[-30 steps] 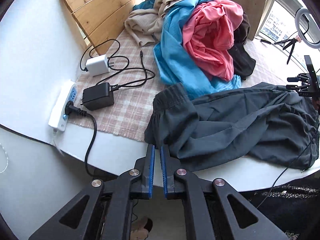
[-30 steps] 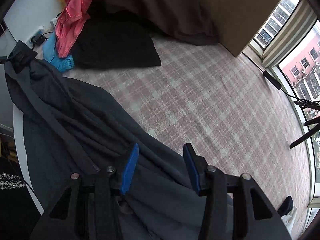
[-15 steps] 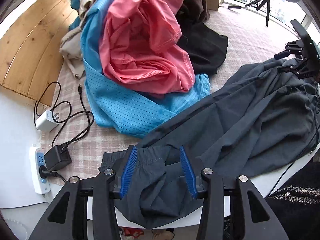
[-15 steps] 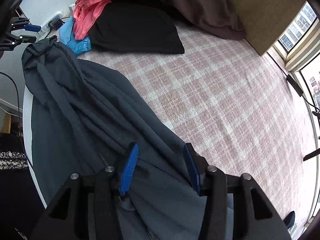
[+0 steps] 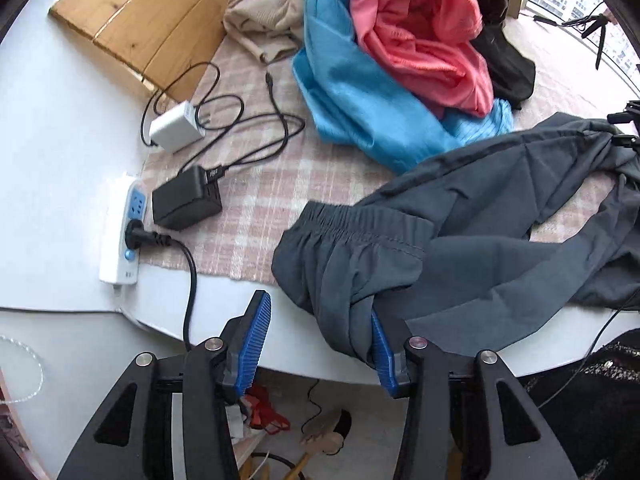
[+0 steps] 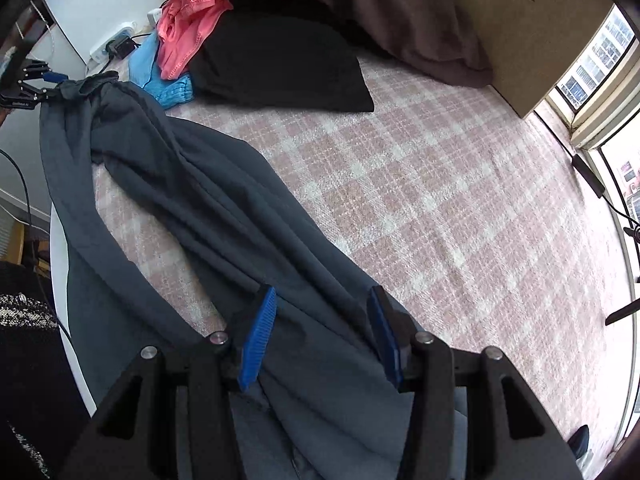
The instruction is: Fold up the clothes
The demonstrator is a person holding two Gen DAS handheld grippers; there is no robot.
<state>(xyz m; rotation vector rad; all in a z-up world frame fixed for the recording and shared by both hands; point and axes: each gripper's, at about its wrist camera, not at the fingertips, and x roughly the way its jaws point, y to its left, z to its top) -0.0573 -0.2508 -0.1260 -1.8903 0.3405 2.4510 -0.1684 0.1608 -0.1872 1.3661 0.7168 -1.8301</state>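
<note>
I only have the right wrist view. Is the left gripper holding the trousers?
Observer: No. The left gripper is open. Its jaws have just been opening, and a fold of the trousers hangs against one pad only.
Operator: Where's the waistband?
Observer: The waistband lies just ahead of that gripper, at the table edge, with cloth below it hanging over.
Operator: Anything in the pile besides pink, blue and black?
Observer: Yes, a beige garment at the pile's far left, beside the wooden board.
</note>
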